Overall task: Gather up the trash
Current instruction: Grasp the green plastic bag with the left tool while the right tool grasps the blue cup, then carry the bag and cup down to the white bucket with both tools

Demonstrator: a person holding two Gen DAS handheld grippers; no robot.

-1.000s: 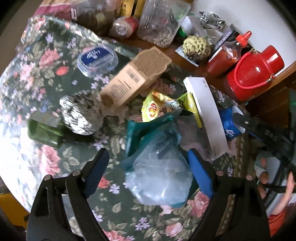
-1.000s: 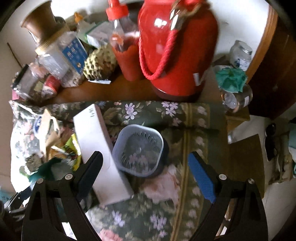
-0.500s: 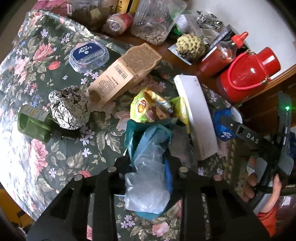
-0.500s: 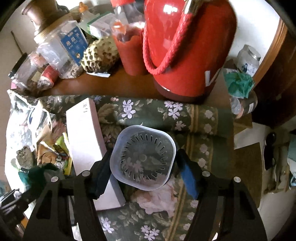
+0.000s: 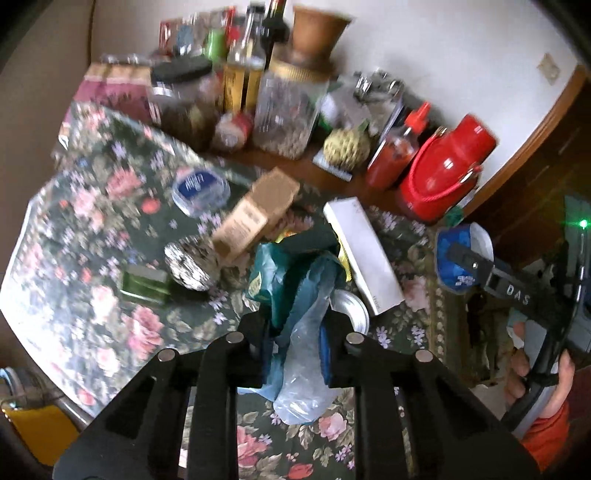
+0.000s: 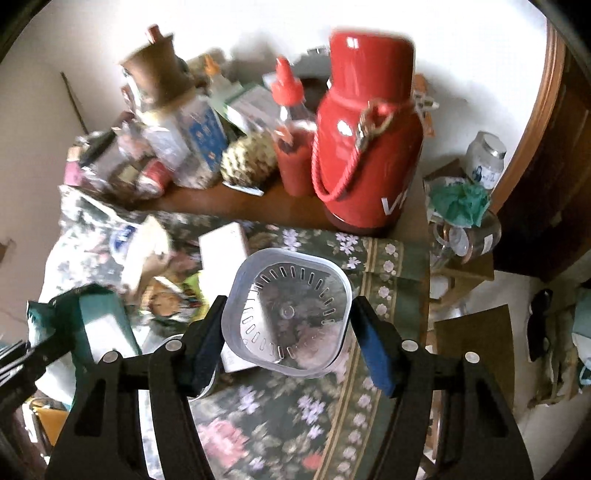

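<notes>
My left gripper [image 5: 295, 350] is shut on a crumpled clear and teal plastic bag [image 5: 303, 332] and holds it above the floral tablecloth [image 5: 92, 240]. My right gripper [image 6: 286, 325] is shut on a clear plastic cup [image 6: 286, 310] with a slotted bottom, lifted off the cloth; the cup also shows at the right of the left wrist view [image 5: 461, 258]. Other trash lies on the cloth: a foil ball [image 5: 188, 266], a brown carton [image 5: 255, 214], a long white box [image 5: 362, 251], a clear lid with a blue label [image 5: 201, 186], a green bottle [image 5: 146, 284] and a snack wrapper [image 6: 166, 295].
Jars, bottles and a vase [image 5: 317, 33] crowd the back of the table by the wall. A red flask [image 6: 365, 147], a sauce bottle [image 6: 291, 140] and a scaly green fruit [image 6: 247, 162] stand at the back right. The table edge drops off at the right [image 6: 424, 295].
Both grippers closed from open: the left on the plastic bag, the right on the clear cup. Both have since lifted their loads up off the cloth and pulled back.
</notes>
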